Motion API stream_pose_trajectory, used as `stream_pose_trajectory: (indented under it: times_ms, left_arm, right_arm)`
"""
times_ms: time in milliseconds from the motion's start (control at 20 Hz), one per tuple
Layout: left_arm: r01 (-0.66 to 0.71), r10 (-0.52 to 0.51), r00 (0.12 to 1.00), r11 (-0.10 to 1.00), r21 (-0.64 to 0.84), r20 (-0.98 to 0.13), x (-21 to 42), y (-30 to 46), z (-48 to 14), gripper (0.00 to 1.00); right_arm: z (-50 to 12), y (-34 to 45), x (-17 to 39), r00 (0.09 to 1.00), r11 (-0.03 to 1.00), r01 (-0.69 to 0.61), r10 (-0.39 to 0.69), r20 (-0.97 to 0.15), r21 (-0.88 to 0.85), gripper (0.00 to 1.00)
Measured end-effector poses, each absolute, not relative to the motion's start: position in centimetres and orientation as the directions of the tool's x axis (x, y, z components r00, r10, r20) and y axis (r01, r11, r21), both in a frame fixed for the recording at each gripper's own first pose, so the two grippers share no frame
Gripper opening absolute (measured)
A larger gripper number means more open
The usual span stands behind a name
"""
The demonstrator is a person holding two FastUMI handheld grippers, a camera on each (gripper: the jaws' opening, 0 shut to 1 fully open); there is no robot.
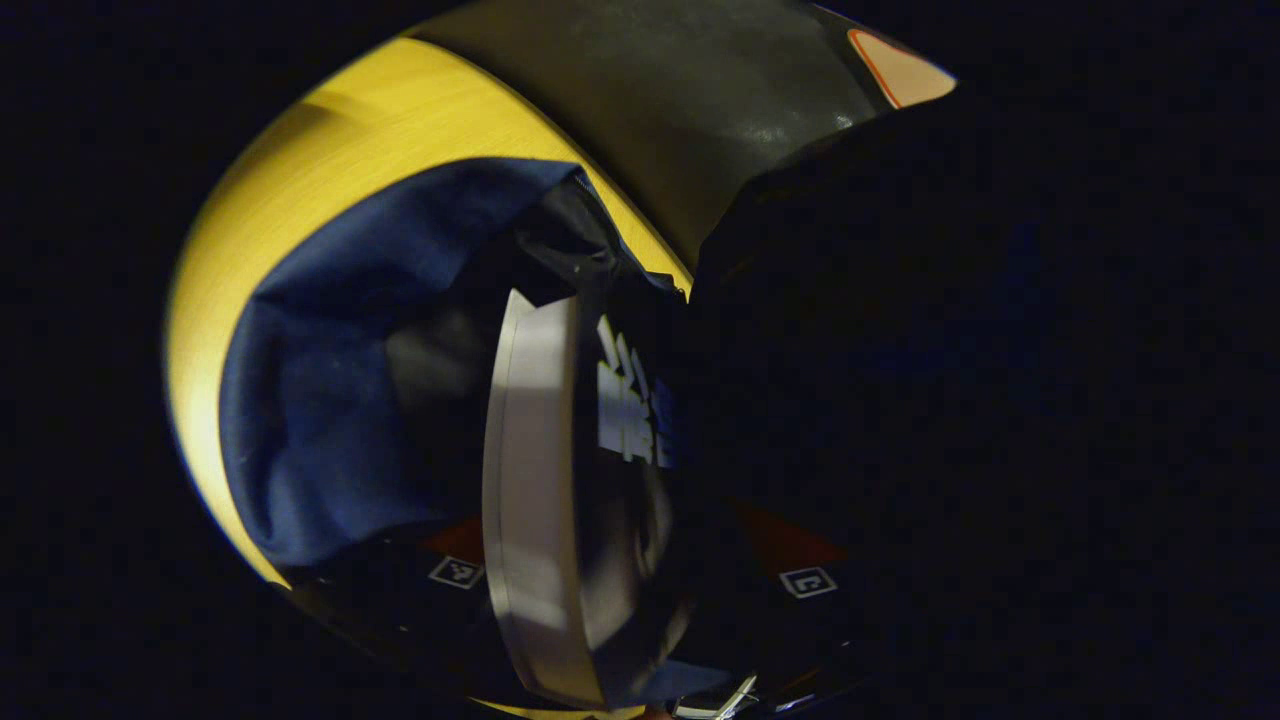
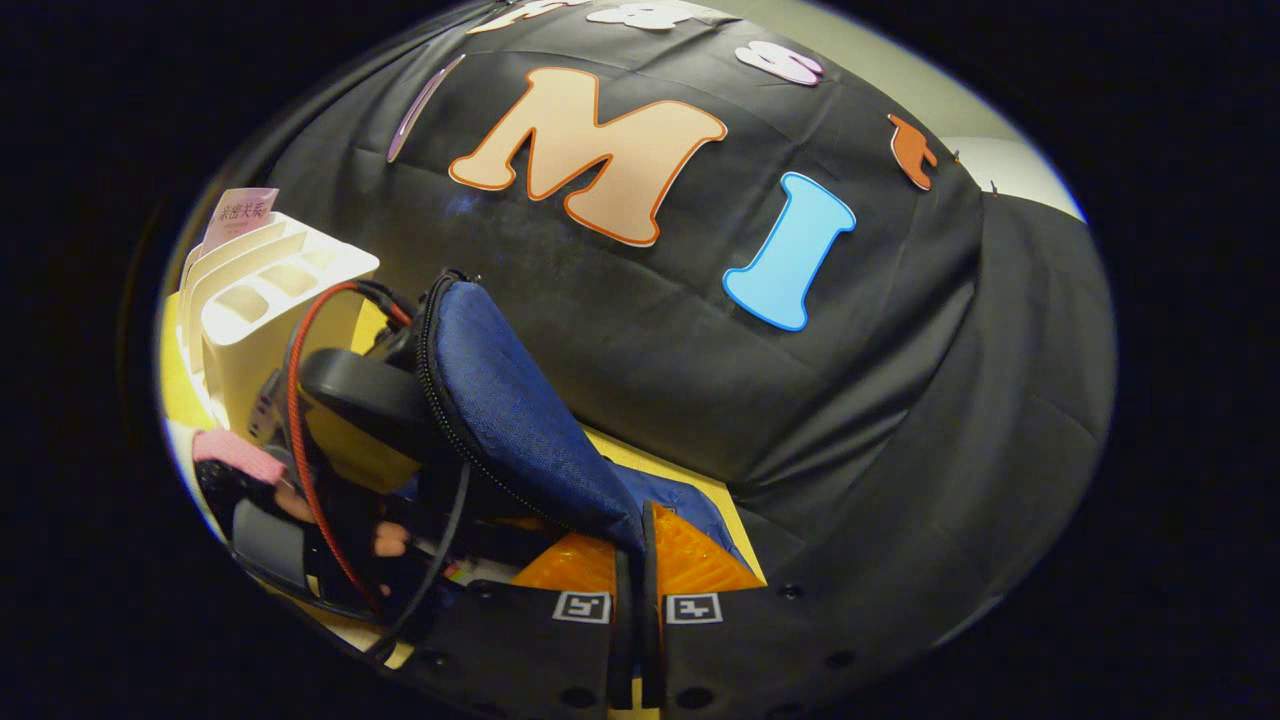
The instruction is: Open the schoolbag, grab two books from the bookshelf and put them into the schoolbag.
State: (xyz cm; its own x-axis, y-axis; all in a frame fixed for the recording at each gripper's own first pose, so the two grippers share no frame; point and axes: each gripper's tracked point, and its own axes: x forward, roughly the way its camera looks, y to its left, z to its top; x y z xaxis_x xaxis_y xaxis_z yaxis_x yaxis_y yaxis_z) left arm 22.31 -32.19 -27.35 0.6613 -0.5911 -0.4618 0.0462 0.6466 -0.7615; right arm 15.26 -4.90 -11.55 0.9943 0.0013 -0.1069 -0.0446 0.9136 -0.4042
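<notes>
Left gripper view: fingers (image 1: 640,580) clamp stiff book (image 1: 530,480) over schoolbag (image 1: 330,400) at centre; right fingers (image 2: 638,610) pinch floppy rim (soft, hold the edge).

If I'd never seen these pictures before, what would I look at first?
Probably the book, standing on edge right in the middle of the left gripper view, clamped in the left gripper and going down into the open blue schoolbag on the yellow table. In the right gripper view, the right gripper pinches the schoolbag's zipped edge and holds it up, with the white bookshelf at the far left.
</notes>
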Motion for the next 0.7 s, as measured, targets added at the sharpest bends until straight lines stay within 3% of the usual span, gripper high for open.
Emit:
stream_pose_trajectory:
  times_ms: [50,700]
  left_arm:
    - [0.063,-0.595,0.651,0.661,-0.748,-0.471,21.9,-31.9,-27.2,0.95]
    - [0.151,-0.499,0.635,0.829,-0.539,-0.590,15.4,-25.4,-19.5,0.95]
  right_arm:
    - [-11.6,-4.9,15.3,0.994,0.914,-0.045,0.000,-0.110,-0.403,0.07]
    - [-11.9,-5.0,15.2,0.989,0.905,-0.043,-0.021,-0.145,-0.422,0.05]
